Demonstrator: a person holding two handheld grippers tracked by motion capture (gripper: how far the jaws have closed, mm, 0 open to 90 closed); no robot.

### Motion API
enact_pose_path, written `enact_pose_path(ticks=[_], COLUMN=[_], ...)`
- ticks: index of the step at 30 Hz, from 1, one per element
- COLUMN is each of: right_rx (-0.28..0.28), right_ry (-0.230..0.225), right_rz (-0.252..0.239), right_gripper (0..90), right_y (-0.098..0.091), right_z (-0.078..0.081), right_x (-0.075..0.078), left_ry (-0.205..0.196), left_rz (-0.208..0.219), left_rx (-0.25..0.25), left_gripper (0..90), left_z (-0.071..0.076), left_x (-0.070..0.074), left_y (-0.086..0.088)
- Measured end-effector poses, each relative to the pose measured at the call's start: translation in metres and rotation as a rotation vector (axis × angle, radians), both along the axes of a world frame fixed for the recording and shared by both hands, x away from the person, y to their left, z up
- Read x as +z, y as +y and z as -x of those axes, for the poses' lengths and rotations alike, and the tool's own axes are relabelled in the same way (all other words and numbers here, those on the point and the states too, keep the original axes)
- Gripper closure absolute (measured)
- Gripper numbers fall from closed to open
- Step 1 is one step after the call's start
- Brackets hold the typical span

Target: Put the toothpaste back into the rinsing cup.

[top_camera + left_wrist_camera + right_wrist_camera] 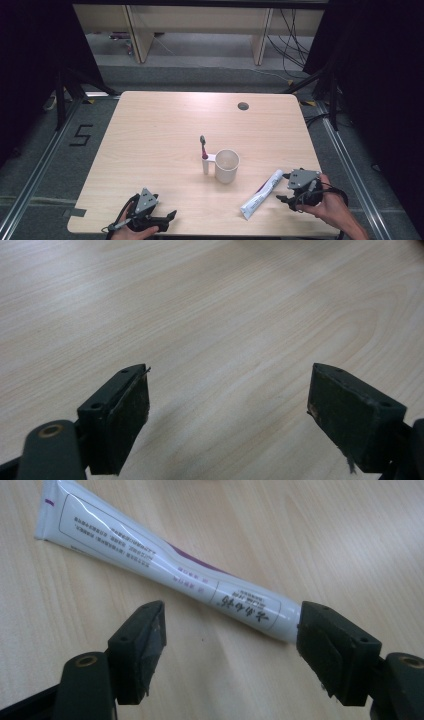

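Note:
A white toothpaste tube (261, 195) lies flat on the wooden table (160, 130) at the front right, its flat crimped end toward the front edge. My right gripper (283, 188) sits just right of it, held by a hand, jaws pointing at the tube. In the right gripper view the tube (165, 562) lies slantwise just beyond the jaws, its cap end behind the right jaw; the right gripper (230, 640) is open and its pads do not touch the tube. My left gripper (170, 219) rests at the front left edge, and in its own view the left gripper (227, 405) stands open over bare wood.
A cream cup (227, 165) stands at the table's middle. Beside it, to the left, a toothbrush (203, 147) with a red handle stands upright in a small white holder. A round cable hole (243, 106) sits near the far edge. Bare wood surrounds the left gripper.

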State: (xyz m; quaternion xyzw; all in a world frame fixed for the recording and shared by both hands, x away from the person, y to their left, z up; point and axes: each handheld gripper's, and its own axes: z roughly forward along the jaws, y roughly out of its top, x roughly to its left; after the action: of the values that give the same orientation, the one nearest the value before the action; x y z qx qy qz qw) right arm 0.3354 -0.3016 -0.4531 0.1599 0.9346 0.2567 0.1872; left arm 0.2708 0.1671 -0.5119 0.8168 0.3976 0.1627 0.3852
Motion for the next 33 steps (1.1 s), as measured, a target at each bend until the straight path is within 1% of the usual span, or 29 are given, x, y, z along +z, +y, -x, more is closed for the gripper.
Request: enact_pose_path(ticks=[1,3,4,5,7,8,9,10,11,12,13,14,15,16,19,22,23,24,25,28,29,30,31,32,33], right_rx=[0.006,0.019,-0.001,0.042,0.047,0.054,0.054,0.059,0.082,0.082,0.084,0.090,0.104,0.104,0.128,0.143,0.162,0.162,0.173,0.184,0.218,0.218,0.209,0.209,0.237], right_ry=[0.008,0.010,0.025,0.013,0.024,0.019,0.019,0.030,0.030,0.030,0.029,0.012,0.025,0.025,0.021,0.038,0.037,0.037,0.047,0.056,0.053,0.053,0.051,0.051,0.061], right_rz=[0.008,0.031,0.047,0.064,0.082,0.095,0.095,0.106,0.120,0.120,0.129,0.143,0.161,0.161,0.179,0.203,0.218,0.218,0.228,0.236,0.250,0.250,0.271,0.271,0.286], right_gripper=[28.8,28.7,28.7,28.7,28.7,28.7,28.7,28.7,28.6,28.6,28.6,28.5,28.5,28.5,28.5,27.3,27.7,27.7,28.3,29.3,30.0,30.0,31.5,31.5,36.1], right_y=[0.003,0.007,0.009,0.011,0.016,0.017,0.017,0.018,0.020,0.020,0.021,0.021,0.023,0.023,0.027,0.031,0.033,0.033,0.035,0.039,0.042,0.042,0.044,0.044,0.046], right_z=[-0.002,-0.006,-0.006,-0.009,-0.012,-0.014,-0.014,-0.015,-0.018,-0.018,-0.019,-0.021,-0.023,-0.023,-0.026,-0.029,-0.030,-0.030,-0.030,-0.030,-0.032,-0.032,-0.033,-0.033,-0.034], right_x=[0.000,0.000,0.001,0.000,-0.002,-0.003,-0.003,-0.003,-0.005,-0.005,-0.006,-0.008,-0.009,-0.009,-0.012,-0.015,-0.017,-0.017,-0.018,-0.019,-0.021,-0.021,-0.021,-0.021,-0.021], left_ry=[-0.001,-0.001,0.000,-0.001,-0.002,0.002,0.002,-0.001,0.002,0.001,0.002,0.002,0.002,0.002,0.002,-0.001,0.003,0.003,0.003,0.005,0.000,0.000,0.001,0.001,0.004], left_rz=[0.005,0.011,0.003,0.003,0.006,0.005,0.005,0.001,0.007,0.007,0.006,0.008,-0.002,-0.008,0.000,-0.007,-0.007,0.002,0.000,-0.006,0.009,0.009,0.003,0.003,-0.006], left_rx=[0.009,0.010,0.012,0.011,0.008,0.010,0.010,0.007,0.002,0.002,0.001,0.003,0.007,0.007,0.007,0.005,0.006,0.005,0.008,0.003,0.007,0.007,0.007,0.007,0.007], left_gripper=[16.6,16.7,16.6,16.6,16.7,16.6,16.7,16.7,16.7,16.7,16.7,16.7,16.7,16.7,16.9,16.9,17.0,17.0,17.0,17.0,17.0,17.0,17.0,17.0,17.0], left_z=[0.001,0.001,0.001,0.001,0.001,0.001,0.001,0.000,0.001,0.001,0.001,0.000,0.000,0.000,0.000,0.001,0.001,0.001,0.001,0.001,0.001,0.001,0.001,0.001,0.001], left_x=[0.000,0.000,0.000,0.000,0.000,0.000,0.000,0.000,0.000,0.001,0.001,0.000,0.000,0.000,0.000,0.000,0.000,0.000,0.000,0.000,-0.001,-0.001,-0.001,-0.001,0.000], left_y=[-0.001,-0.001,-0.001,-0.001,-0.001,-0.001,-0.001,-0.001,-0.001,-0.001,-0.001,-0.002,-0.001,-0.001,-0.002,-0.001,-0.002,-0.002,-0.003,-0.002,-0.003,-0.003,-0.002,-0.002,-0.002])
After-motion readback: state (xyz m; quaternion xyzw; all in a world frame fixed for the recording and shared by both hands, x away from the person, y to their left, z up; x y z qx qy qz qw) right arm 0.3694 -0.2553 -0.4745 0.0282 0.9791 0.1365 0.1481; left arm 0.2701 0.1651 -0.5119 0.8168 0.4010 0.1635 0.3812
